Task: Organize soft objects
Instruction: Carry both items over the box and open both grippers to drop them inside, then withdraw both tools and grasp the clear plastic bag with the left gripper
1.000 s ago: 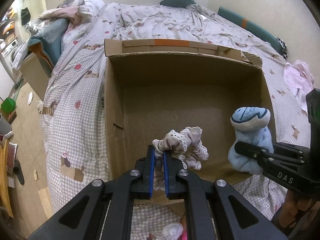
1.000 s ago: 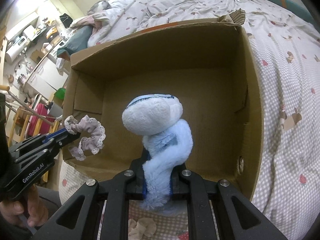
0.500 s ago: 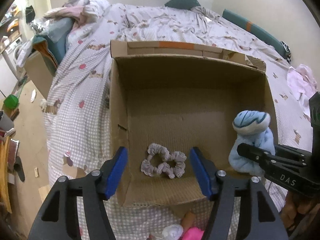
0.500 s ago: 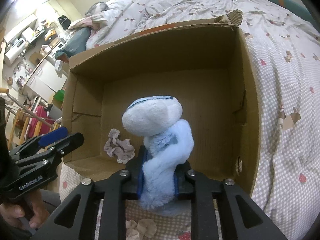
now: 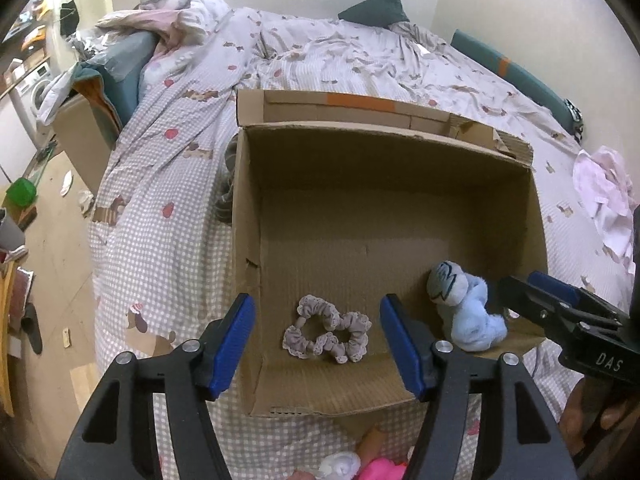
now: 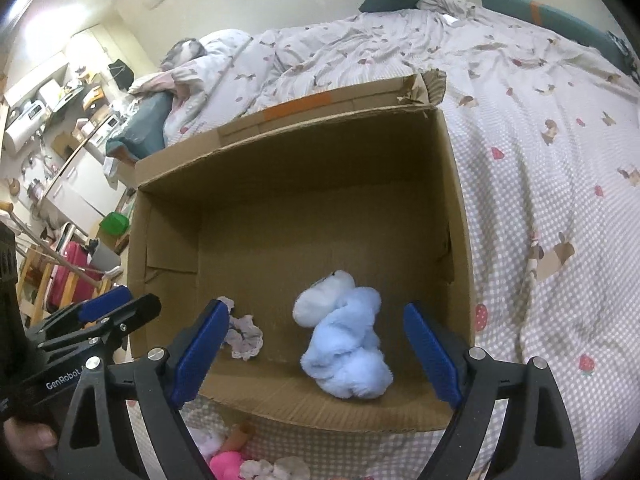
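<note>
An open cardboard box (image 5: 244, 240) (image 6: 460, 216) sits on the bed. A beige frilled scrunchie (image 5: 326, 334) (image 6: 244, 338) lies on the box floor near the front left. A fluffy light-blue plush (image 5: 466, 312) (image 6: 346, 344) lies on the box floor at the front right. My left gripper (image 5: 318, 344) is open and empty, above the scrunchie at the box's near edge; it also shows in the right wrist view (image 6: 116, 312). My right gripper (image 6: 316, 350) is open and empty, with the plush between its spread jaws; in the left wrist view it (image 5: 544, 292) is at the right.
More soft items lie on the checked bedspread just in front of the box: a pink one (image 5: 380, 470) (image 6: 226, 462) and white ones (image 5: 340, 464). Pink cloth (image 5: 604, 196) lies at the right. Pillows and clothes are piled at the bed's far end. Floor and furniture are to the left.
Both grippers have opened. The scrunchie dropped from the left gripper onto the box floor, then the blue plush dropped from the right gripper onto the box floor.
</note>
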